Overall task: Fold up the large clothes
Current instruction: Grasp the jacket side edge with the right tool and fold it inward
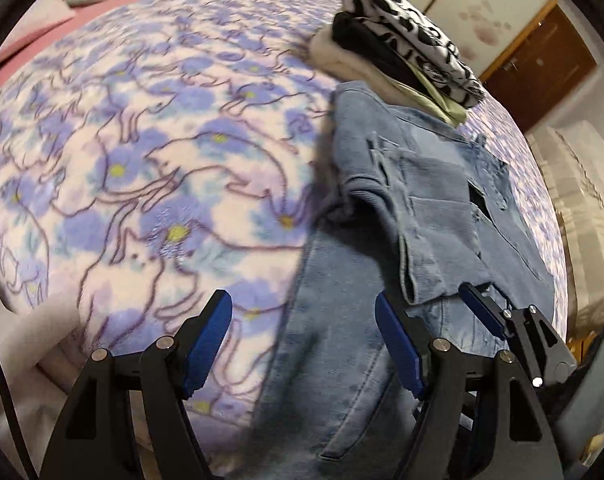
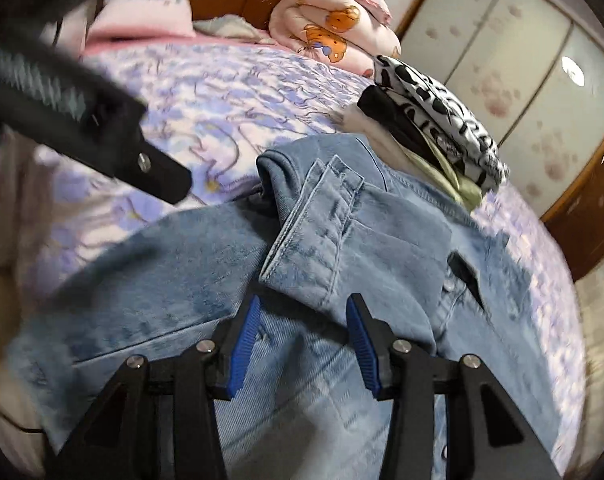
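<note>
- Denim jacket [image 2: 341,280] is spread on the bed, over the purple cat-print blanket [image 1: 142,160], toward the blanket's right side. One sleeve [image 2: 317,232] is folded across its middle, cuff end nearest the cameras.
- Right behind the jacket's far end sits a stack of folded clothes [image 1: 405,48], black-and-white print on top, touching or overlapping the denim; can't tell which.
- Further back there's a pink bundle with bears [image 2: 333,36] by the headboard, and a wardrobe [image 2: 521,80] off to the right.
- Left tool [image 1: 303,340]: fingers wide apart, holding nothing, hovering over the jacket's near edge and the blanket.
- Right tool [image 2: 302,332]: fingers apart, nothing clamped, right at the cuff above the denim.
- Jacket's long axis runs from the cameras away toward the stack.
</note>
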The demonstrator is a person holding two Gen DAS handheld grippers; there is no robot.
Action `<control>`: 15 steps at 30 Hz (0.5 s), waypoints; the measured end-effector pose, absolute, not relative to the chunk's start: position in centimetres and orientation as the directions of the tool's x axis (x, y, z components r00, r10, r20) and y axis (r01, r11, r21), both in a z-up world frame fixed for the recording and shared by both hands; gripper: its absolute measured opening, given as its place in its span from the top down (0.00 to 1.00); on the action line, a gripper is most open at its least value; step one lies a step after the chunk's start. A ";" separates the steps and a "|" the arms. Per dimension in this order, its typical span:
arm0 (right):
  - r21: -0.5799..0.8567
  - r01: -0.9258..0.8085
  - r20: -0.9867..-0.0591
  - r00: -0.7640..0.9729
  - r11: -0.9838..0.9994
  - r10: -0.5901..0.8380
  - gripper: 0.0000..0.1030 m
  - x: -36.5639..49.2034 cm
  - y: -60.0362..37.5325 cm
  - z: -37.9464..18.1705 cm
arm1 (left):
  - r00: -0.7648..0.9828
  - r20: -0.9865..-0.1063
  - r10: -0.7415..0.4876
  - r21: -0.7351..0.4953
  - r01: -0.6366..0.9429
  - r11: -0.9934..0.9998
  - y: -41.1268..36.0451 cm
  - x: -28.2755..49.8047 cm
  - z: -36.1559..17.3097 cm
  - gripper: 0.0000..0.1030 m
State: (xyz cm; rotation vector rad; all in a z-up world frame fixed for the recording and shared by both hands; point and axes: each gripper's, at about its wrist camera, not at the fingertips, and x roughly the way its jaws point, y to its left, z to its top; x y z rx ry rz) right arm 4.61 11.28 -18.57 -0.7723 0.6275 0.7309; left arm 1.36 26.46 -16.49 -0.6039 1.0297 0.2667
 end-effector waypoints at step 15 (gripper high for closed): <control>-0.179 -0.760 -0.765 0.507 0.625 0.397 0.87 10.7 10.3 -14.0 | 0.519 -0.851 -0.082 -0.361 -0.464 0.809 26.3 2.6 -16.6 0.29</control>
